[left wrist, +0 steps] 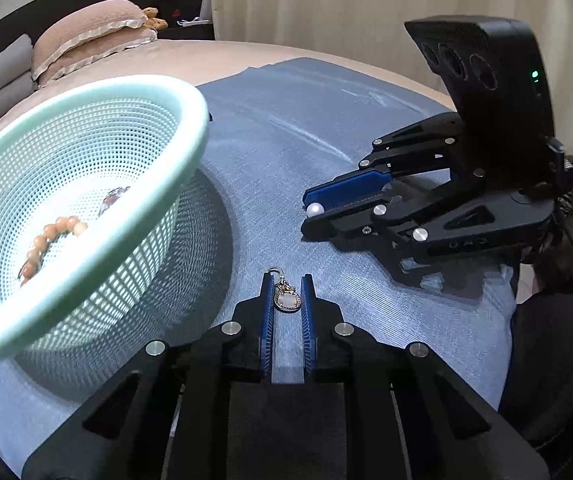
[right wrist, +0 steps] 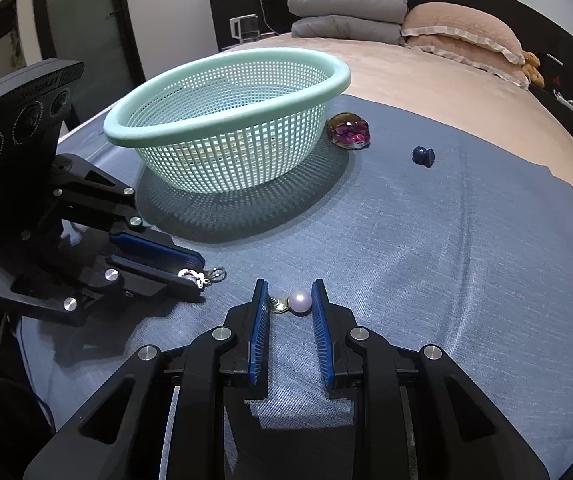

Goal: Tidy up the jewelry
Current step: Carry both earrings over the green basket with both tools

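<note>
A mint green mesh basket (left wrist: 190,100) (right wrist: 226,64) stands on a blue cloth and holds a peach bead bracelet (left wrist: 52,236) and a small shiny piece (left wrist: 112,198). My left gripper (left wrist: 287,286) (right wrist: 196,270) is low on the cloth, its fingers closed around an oval gold pendant with a clasp (left wrist: 286,300) (right wrist: 200,276). My right gripper (right wrist: 288,294) (left wrist: 306,210) rests on the cloth with a pearl ear stud (right wrist: 300,301) (left wrist: 315,210) between its fingertips, touching the right finger; a gap shows on the left side.
An iridescent purple brooch (right wrist: 348,131) lies behind the basket, and a dark blue stud (right wrist: 423,156) lies to its right. The blue cloth (right wrist: 446,260) covers a beige bed with pillows (right wrist: 462,32) at the headboard.
</note>
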A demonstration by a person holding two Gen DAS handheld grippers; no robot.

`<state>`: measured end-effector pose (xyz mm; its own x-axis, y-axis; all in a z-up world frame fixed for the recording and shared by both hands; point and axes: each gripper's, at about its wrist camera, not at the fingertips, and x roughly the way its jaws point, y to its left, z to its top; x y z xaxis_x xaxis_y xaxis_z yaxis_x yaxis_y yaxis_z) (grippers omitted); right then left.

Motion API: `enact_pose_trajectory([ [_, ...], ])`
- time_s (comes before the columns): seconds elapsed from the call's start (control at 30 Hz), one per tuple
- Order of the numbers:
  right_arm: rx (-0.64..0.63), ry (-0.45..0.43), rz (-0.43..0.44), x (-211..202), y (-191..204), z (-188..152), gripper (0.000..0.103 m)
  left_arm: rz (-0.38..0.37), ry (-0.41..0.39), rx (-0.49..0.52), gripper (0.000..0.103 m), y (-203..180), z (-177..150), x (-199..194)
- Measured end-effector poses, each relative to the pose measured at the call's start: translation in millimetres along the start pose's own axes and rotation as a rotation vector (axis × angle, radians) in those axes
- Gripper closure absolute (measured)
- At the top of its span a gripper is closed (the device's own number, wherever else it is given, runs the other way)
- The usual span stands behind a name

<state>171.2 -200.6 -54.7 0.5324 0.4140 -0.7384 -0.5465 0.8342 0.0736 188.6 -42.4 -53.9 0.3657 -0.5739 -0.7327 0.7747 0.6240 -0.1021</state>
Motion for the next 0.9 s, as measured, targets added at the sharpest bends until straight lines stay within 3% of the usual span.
enact_pose_trajectory([
  [0.2,0.062,-0.092,0.027,-29,-11,1,0.082,0.005,-0.045,0.002,0.089,-2,-1,-35],
  [0.33,0.063,-0.196,0.049,-58,-9,20,0.082,0.056,-0.098,0.018,0.089,-6,5,-72],
  [0.47,-0.003,-0.300,0.050,-88,13,52,0.082,0.211,-0.116,0.000,0.089,3,32,-99],
  [0.6,-0.052,-0.365,0.027,-103,33,90,0.082,0.384,-0.159,-0.098,0.089,21,65,-118],
  [0.77,0.020,-0.397,0.008,-98,34,127,0.082,0.460,-0.213,-0.232,0.089,45,73,-123],
  [0.9,0.178,-0.324,-0.015,-62,19,141,0.082,0.529,-0.187,-0.336,0.089,67,63,-108],
])
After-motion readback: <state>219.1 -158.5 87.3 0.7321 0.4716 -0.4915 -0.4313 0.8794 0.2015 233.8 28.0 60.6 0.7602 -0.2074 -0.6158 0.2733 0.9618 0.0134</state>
